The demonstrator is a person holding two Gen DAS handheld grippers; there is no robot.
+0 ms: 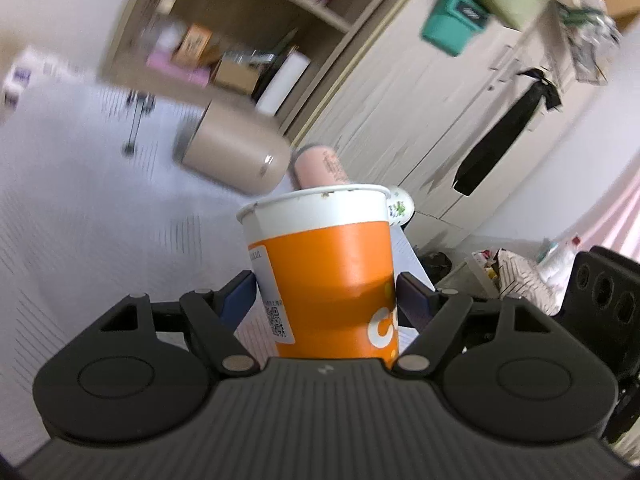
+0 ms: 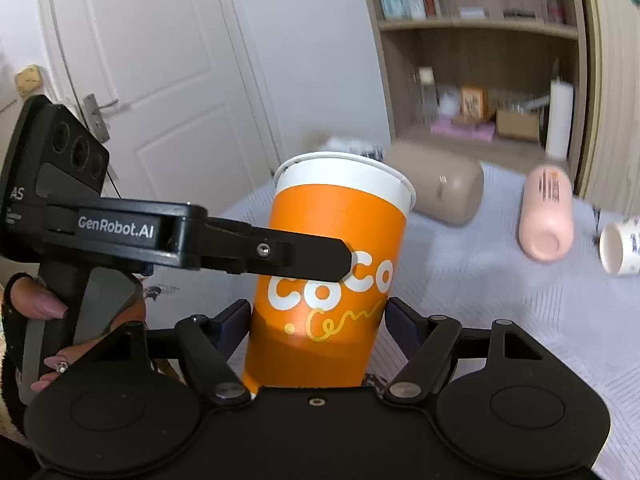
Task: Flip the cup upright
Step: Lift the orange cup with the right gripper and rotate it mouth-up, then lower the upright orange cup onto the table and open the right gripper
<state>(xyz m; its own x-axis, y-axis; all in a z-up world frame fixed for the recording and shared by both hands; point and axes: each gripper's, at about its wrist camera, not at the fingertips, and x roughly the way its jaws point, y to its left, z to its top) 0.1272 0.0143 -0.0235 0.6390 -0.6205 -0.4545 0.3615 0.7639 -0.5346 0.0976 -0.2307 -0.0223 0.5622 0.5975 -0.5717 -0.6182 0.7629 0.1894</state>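
An orange paper cup (image 1: 332,280) with a white rim and white "CoCo" lettering is held off the bed with its open mouth up, slightly tilted. My left gripper (image 1: 325,294) is shut on its lower body, blue pads on both sides. In the right wrist view the same cup (image 2: 332,280) sits between my right gripper's (image 2: 318,320) fingers, which press its lower body too. The left gripper (image 2: 280,256) reaches in from the left, its finger across the cup's front. The cup's base is hidden behind both gripper bodies.
On the light grey bedspread (image 2: 500,300) lie a beige tumbler (image 2: 440,188), a pink bottle (image 2: 546,212) and a small white patterned cup (image 2: 620,248), all on their sides. A wooden shelf unit (image 2: 480,60) and a white door (image 2: 140,80) stand behind.
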